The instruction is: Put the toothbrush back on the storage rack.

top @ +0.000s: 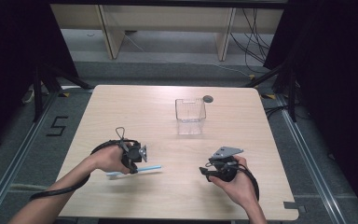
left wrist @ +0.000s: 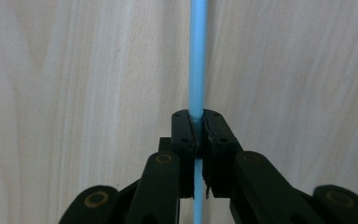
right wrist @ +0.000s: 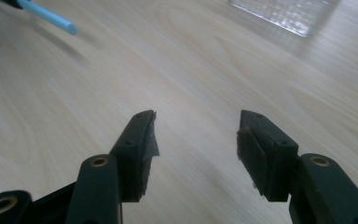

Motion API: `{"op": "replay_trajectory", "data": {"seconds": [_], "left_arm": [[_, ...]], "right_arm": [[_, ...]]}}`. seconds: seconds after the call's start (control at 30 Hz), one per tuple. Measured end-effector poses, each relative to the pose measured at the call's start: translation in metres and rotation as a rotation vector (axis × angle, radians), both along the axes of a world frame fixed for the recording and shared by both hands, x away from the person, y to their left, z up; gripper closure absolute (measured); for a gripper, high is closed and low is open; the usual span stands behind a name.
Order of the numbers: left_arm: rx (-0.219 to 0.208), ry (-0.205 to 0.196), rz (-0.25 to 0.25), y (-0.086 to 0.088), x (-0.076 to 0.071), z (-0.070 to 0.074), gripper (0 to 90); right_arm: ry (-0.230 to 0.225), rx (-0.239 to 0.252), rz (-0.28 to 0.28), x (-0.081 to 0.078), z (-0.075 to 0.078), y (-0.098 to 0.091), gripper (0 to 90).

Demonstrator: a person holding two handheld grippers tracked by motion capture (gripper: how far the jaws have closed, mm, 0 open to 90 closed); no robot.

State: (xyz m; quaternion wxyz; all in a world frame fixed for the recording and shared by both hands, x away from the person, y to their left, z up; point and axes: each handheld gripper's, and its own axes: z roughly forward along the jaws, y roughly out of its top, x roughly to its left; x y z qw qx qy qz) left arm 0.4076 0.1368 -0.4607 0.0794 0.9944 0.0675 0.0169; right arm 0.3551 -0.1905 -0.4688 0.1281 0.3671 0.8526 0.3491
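A thin light-blue straw [top: 150, 169] lies low over the wooden table [top: 121, 107], running left to right. My left gripper [top: 133, 167] is shut on the straw [left wrist: 198, 56]; in the left gripper view the two black pads press on it from both sides and it runs straight up between them. My right gripper [top: 204, 171] hovers low at the right front of the table, its jaws wide apart [right wrist: 196, 135] with nothing between them. One end of the straw [right wrist: 51, 17] shows at the upper left of the right gripper view.
A clear plastic box [top: 190, 115] stands open-topped at the back middle of the table, and its ribbed base [right wrist: 284, 11] is ahead of the right gripper. A small dark round disc [top: 208, 98] sits behind it. Cables trail from both grippers.
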Motion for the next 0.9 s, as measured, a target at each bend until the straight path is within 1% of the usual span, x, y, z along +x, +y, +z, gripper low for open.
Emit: {"op": "replay_trajectory", "data": {"seconds": [0.03, 0.07, 0.1, 0.13, 0.17, 0.2, 0.23, 0.27, 0.3, 0.33, 0.37, 0.4, 0.47, 0.5, 0.53, 0.57, 0.6, 0.67, 0.7, 0.73, 0.77, 0.8, 0.83, 0.87, 0.9], "left_arm": [[0.000, 0.002, -0.008, -0.001, -0.001, 0.000, 83.4], [0.001, 0.003, -0.028, -0.003, -0.003, 0.002, 83.4], [0.001, 0.003, -0.028, -0.003, -0.003, 0.002, 83.4], [-0.003, 0.005, -0.042, -0.005, -0.005, 0.003, 83.4], [-0.003, 0.005, -0.042, -0.005, -0.005, 0.003, 83.4], [-0.003, 0.007, -0.053, -0.007, -0.007, 0.004, 83.4], [-0.006, 0.003, -0.058, -0.009, -0.008, 0.005, 83.4], [-0.006, 0.003, -0.058, -0.009, -0.008, 0.005, 83.4], [-0.002, 0.006, -0.071, -0.012, -0.010, 0.005, 83.5], [-0.002, 0.006, -0.071, -0.012, -0.010, 0.005, 83.4], [-0.002, 0.006, -0.083, -0.015, -0.011, 0.006, 83.4], [-0.004, 0.003, -0.089, -0.016, -0.012, 0.006, 83.4], [-0.004, 0.003, -0.100, -0.019, -0.014, 0.007, 83.4], [-0.009, 0.002, -0.099, -0.021, -0.015, 0.008, 83.4], [-0.001, 0.000, -0.115, -0.023, -0.015, 0.009, 83.4], [-0.004, 0.001, -0.118, -0.024, -0.016, 0.009, 83.4], [-0.003, 0.002, -0.127, -0.026, -0.016, 0.009, 83.4], [-0.004, 0.001, -0.134, -0.029, -0.017, 0.010, 83.4], [-0.004, 0.003, -0.138, -0.030, -0.018, 0.010, 83.4], [-0.004, 0.003, -0.138, -0.030, -0.018, 0.010, 83.4], [-0.001, 0.003, -0.145, -0.031, -0.018, 0.010, 83.4], [-0.006, 0.008, -0.152, -0.034, -0.019, 0.010, 83.4], [-0.006, 0.008, -0.152, -0.034, -0.019, 0.010, 83.4], [-0.005, 0.007, -0.159, -0.037, -0.020, 0.010, 83.4], [-0.002, 0.008, -0.165, -0.038, -0.020, 0.010, 83.4]], "right_arm": [[0.003, 0.003, 0.020, -0.001, 0.000, 0.004, 46.7], [-0.016, -0.011, 0.078, 0.000, -0.001, 0.010, 46.6], [-0.015, -0.014, 0.098, 0.000, -0.002, 0.013, 46.6], [-0.017, -0.002, 0.110, -0.001, -0.003, 0.017, 46.6], [-0.017, -0.002, 0.110, -0.001, -0.003, 0.017, 46.6], [-0.021, -0.009, 0.153, -0.001, -0.004, 0.023, 46.6], [-0.021, 0.002, 0.162, -0.001, -0.005, 0.026, 46.6], [-0.021, 0.002, 0.162, -0.001, -0.005, 0.026, 46.6], [-0.014, -0.005, 0.203, -0.001, -0.006, 0.032, 46.7], [-0.007, -0.014, 0.219, -0.001, -0.005, 0.035, 46.7], [-0.015, -0.016, 0.236, -0.001, -0.006, 0.037, 46.9], [-0.007, -0.016, 0.249, -0.002, -0.006, 0.041, 47.1], [-0.013, -0.023, 0.294, 0.000, -0.006, 0.047, 47.8], [-0.008, -0.023, 0.307, 0.000, -0.006, 0.051, 48.2], [-0.018, -0.028, 0.335, 0.001, -0.006, 0.054, 48.5], [-0.015, -0.023, 0.342, 0.001, -0.007, 0.058, 48.8], [-0.009, -0.035, 0.361, 0.002, -0.006, 0.061, 49.0], [-0.012, -0.026, 0.380, 0.003, -0.008, 0.067, 49.6], [-0.017, -0.038, 0.410, 0.005, -0.008, 0.070, 49.9], [-0.014, -0.028, 0.406, 0.004, -0.009, 0.073, 50.2], [0.001, -0.031, 0.407, 0.004, -0.008, 0.074, 50.5], [-0.015, -0.031, 0.433, 0.006, -0.009, 0.076, 50.8], [-0.015, -0.031, 0.433, 0.006, -0.009, 0.076, 50.8], [-0.026, -0.039, 0.451, 0.007, -0.008, 0.079, 51.9], [-0.011, -0.036, 0.455, 0.007, -0.008, 0.081, 52.5]]}}
